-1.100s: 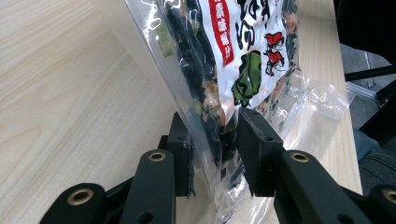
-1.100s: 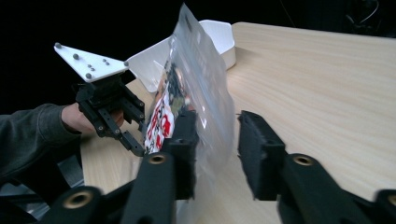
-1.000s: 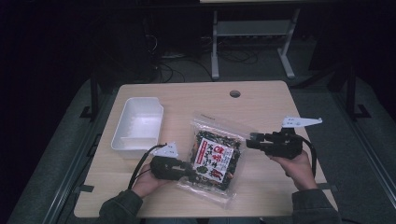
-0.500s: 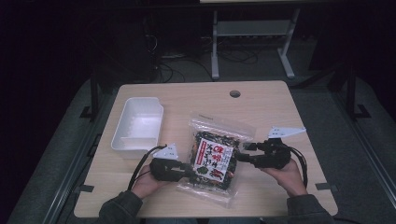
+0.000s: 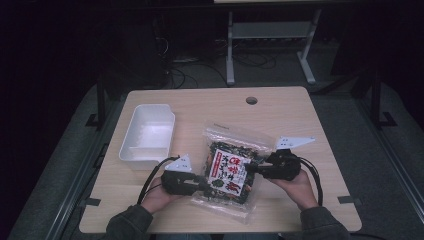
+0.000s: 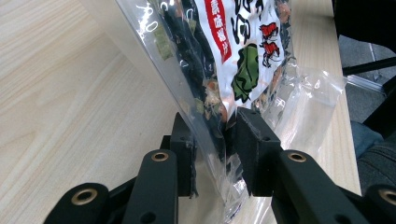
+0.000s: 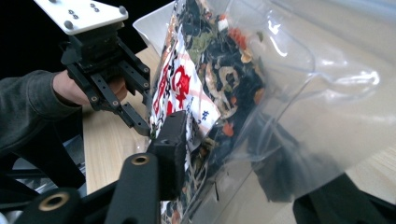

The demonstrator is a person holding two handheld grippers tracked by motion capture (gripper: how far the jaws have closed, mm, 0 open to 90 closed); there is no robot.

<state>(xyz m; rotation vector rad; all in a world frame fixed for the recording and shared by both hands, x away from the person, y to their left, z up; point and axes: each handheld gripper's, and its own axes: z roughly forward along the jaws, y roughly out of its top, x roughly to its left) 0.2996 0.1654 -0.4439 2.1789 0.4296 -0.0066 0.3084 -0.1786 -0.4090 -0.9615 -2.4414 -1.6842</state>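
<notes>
A clear bag of dried vegetables (image 5: 232, 170) with a red and white label sits mid-table, raised between both grippers. My left gripper (image 5: 202, 185) is shut on the bag's near-left edge; in the left gripper view its jaws (image 6: 215, 140) pinch the plastic of the bag (image 6: 224, 42). My right gripper (image 5: 250, 169) holds the bag's right side. In the right gripper view one pad (image 7: 170, 140) presses the bag's label (image 7: 187, 88), while the other shows dark through the plastic. The left gripper (image 7: 140, 126) is on the bag's far edge.
An empty white tray (image 5: 147, 135) stands at the left of the wooden table (image 5: 300, 115), close to the left hand. A round cable hole (image 5: 251, 100) lies near the far edge. Dark floor, cables and a metal stand lie beyond the table.
My right gripper has come down and left from above the table's right side onto the bag's right edge and closed on it. The left gripper has kept its hold.
</notes>
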